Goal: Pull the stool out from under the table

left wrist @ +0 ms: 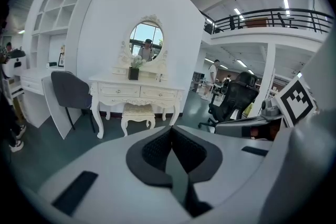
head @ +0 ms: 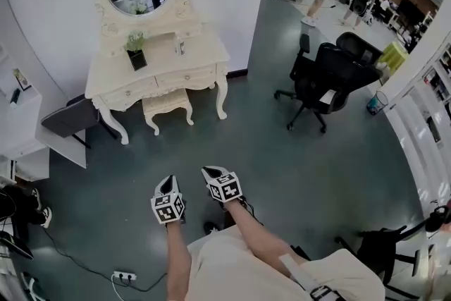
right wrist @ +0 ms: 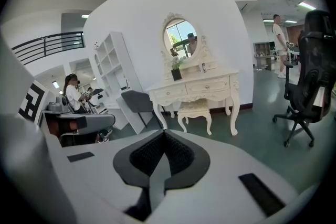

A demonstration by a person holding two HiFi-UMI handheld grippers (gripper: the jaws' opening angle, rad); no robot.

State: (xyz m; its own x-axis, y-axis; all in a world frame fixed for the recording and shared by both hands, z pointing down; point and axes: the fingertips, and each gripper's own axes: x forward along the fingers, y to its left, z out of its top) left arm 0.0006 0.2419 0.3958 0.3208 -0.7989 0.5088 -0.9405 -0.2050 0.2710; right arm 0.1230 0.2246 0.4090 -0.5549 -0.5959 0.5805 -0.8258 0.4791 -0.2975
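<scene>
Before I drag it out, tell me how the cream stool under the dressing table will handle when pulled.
The stool looks rigid: carved frame, four curved legs. Probably light, being small and slim-legged. Pulled from the top, it may tip or judder on its narrow feet rather than slide.

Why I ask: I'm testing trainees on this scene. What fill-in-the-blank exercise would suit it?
The stool stands ___ the table.
The jaws of the left gripper and the right gripper are ___.
The office chair is coloured ___.
Missing words: under; shut; black.
</scene>
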